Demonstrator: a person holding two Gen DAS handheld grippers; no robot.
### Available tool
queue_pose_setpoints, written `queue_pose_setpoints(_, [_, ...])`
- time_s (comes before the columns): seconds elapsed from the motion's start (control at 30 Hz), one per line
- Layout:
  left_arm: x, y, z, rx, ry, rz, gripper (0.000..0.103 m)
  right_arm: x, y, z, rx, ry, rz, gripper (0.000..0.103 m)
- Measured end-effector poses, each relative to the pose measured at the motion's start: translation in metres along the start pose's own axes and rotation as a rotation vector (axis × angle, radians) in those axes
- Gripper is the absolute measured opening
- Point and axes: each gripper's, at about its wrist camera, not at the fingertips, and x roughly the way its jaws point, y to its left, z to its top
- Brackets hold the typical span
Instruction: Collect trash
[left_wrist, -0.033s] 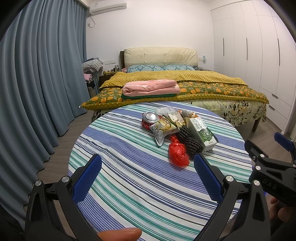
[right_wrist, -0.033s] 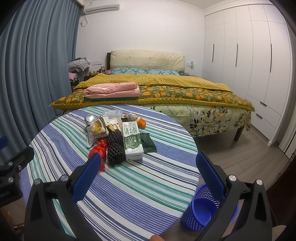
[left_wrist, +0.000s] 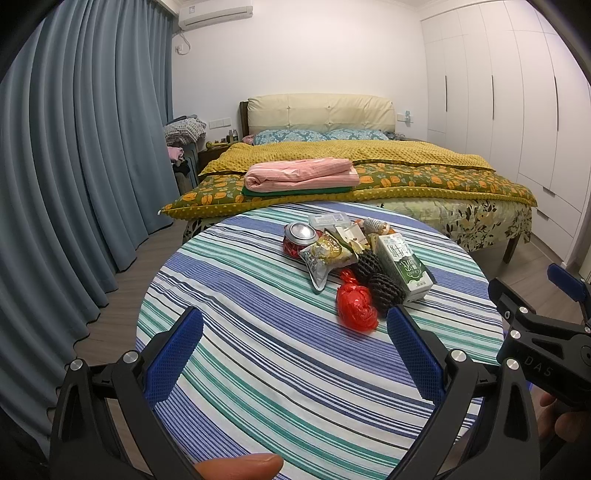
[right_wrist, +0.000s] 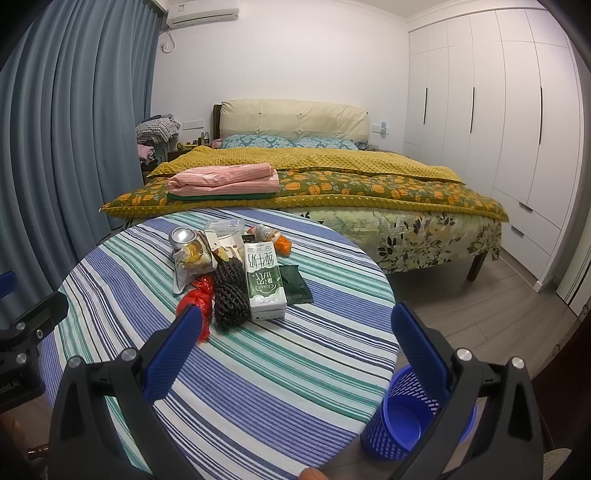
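A pile of trash lies on the far half of the round striped table (left_wrist: 258, 302): a red plastic bag (left_wrist: 356, 304), two black foam nets (left_wrist: 384, 286), a green and white milk carton (left_wrist: 404, 267), a snack wrapper (left_wrist: 327, 258) and a can (left_wrist: 301, 236). My left gripper (left_wrist: 295, 325) hangs open over the near part of the table, short of the red bag, nothing between its fingers. My right gripper (right_wrist: 295, 317) is open too, above the table's near right side, with the milk carton (right_wrist: 264, 280) and a dark green wrapper (right_wrist: 293, 284) ahead of it.
A blue mesh bin (right_wrist: 406, 417) stands on the floor at the table's right edge. The bed (right_wrist: 332, 177) with folded pink cloth runs behind the table. Blue curtains (left_wrist: 74, 184) hang on the left and white wardrobes (right_wrist: 498, 129) on the right.
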Motion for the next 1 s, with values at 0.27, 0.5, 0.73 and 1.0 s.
queue_pose_setpoints(0.27, [0.0, 0.0, 0.0, 0.0, 0.001, 0.0, 0.099, 0.0, -0.001, 0.0, 0.0, 0.0, 0.001, 0.098])
queue_pose_setpoints(0.5, [0.0, 0.0, 0.0, 0.0, 0.001, 0.0, 0.099, 0.0, 0.002, -0.001, 0.001, 0.001, 0.002, 0.098])
queue_pose_setpoints(0.73, [0.0, 0.0, 0.0, 0.0, 0.002, 0.0, 0.099, 0.0, 0.004, -0.002, 0.002, 0.001, 0.005, 0.098])
queue_pose_setpoints(1.0, [0.001, 0.0, 0.0, 0.0, 0.003, 0.0, 0.099, 0.001, 0.01, -0.004, 0.003, 0.002, 0.011, 0.098])
